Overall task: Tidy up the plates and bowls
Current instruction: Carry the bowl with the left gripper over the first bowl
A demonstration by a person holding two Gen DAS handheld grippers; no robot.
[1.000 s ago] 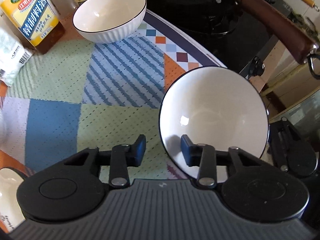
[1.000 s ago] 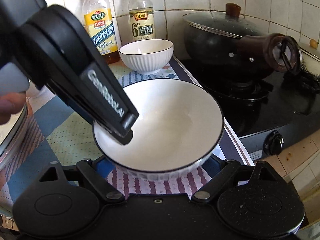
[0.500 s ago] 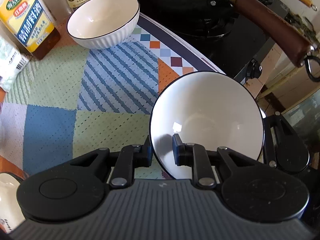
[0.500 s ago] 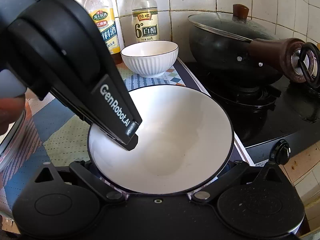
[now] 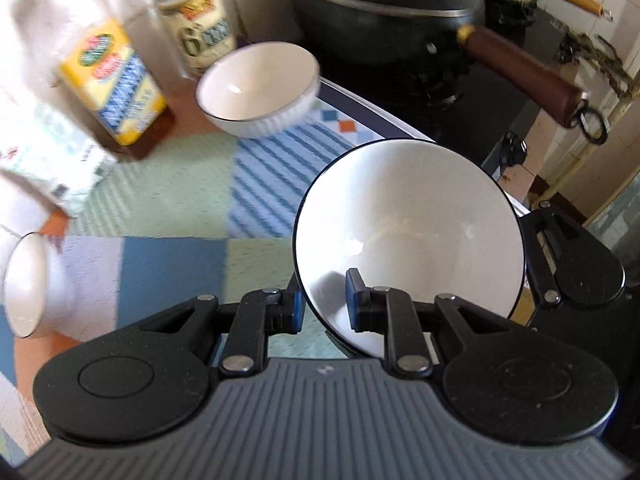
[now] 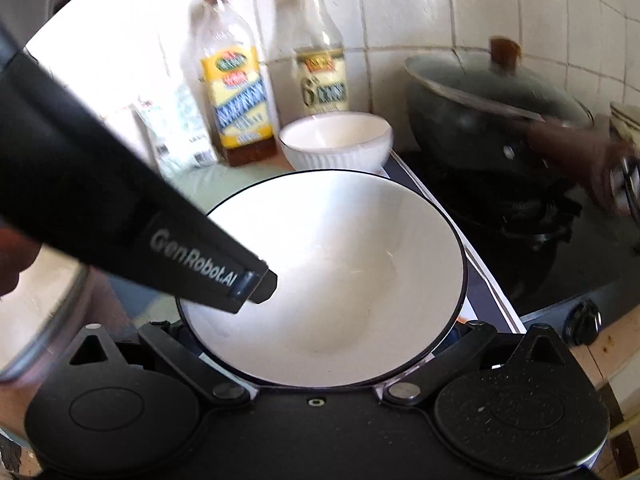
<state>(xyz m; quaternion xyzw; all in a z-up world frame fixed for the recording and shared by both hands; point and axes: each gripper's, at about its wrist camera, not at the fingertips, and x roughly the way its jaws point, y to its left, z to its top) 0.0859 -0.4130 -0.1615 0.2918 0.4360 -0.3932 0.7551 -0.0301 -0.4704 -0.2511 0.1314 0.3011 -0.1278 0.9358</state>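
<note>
The left gripper (image 5: 322,308) is clamped on the rim of a large white bowl (image 5: 412,232) with a thin dark edge: one finger presses the outside of the wall, the other sits inside the bowl. The bowl hangs tilted, its mouth turned toward the left wrist camera, above the patchwork mat (image 5: 172,208) and near the mat's edge by the black stove (image 5: 472,120).

The right gripper (image 6: 320,344) has its jaws spread wide, one on each side of the same bowl; its fingertips are hidden under the bowl, so I cannot tell whether they touch the wall. Those jaws have just been opening, with the bowl between them.

Farther along the mat from the held bowl, a smaller ribbed white bowl (image 5: 258,88) stands upright at the mat's far end. Just behind it are two bottles (labels blurred): one with a yellow label (image 6: 236,96) and a paler one (image 6: 320,68), both against the tiled wall (image 6: 420,4). A white packet (image 6: 176,132) leans beside the yellow-labelled bottle. On the stove beside the small bowl sits a dark lidded pan (image 5: 380,12), its brown handle (image 5: 520,76) reaching out past the held bowl. At the mat's other side, another white dish (image 5: 32,284) shows at the left edge of the left wrist view.
</note>
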